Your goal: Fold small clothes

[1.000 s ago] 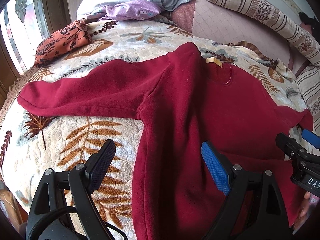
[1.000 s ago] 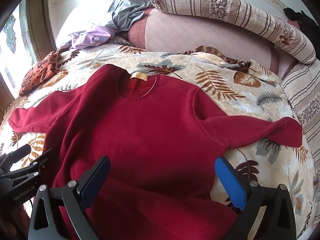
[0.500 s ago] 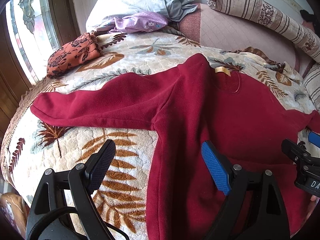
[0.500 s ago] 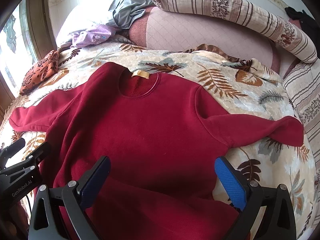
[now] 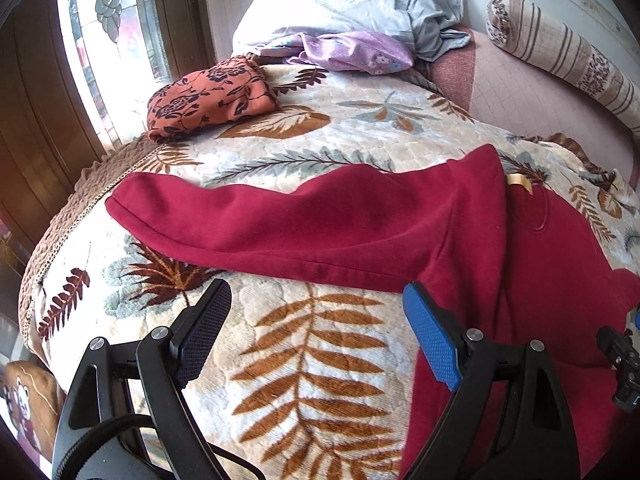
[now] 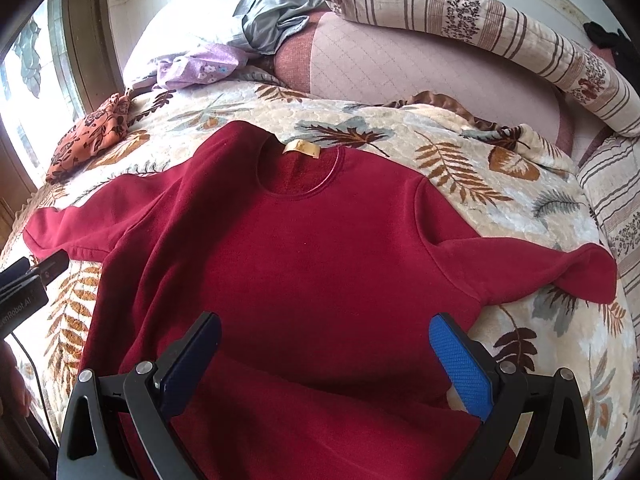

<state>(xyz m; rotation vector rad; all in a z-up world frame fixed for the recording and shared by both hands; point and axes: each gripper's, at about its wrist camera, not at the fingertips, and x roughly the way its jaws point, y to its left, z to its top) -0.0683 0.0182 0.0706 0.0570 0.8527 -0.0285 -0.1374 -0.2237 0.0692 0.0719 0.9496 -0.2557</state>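
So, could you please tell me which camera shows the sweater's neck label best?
The right wrist view: the label faces it, inside the open collar. The left wrist view shows it only edge-on, small, beside the raised shoulder.

Leaf-patterned bed blanket (image 5: 320, 148), orange floral cloth bundle (image 5: 208, 98) near its window-side edge, purple floral cloth (image 5: 356, 51), grey crumpled fabric (image 6: 272, 24), striped bolster (image 6: 480, 28), stained-glass window (image 5: 104, 12)

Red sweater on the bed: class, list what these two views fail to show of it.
- Hem of the red sweater: right wrist view, cut off by the bottom edge behind the right gripper.
- Its far sleeve: left wrist view, cut off by the right edge.
- Neck label wording: too small in both views.
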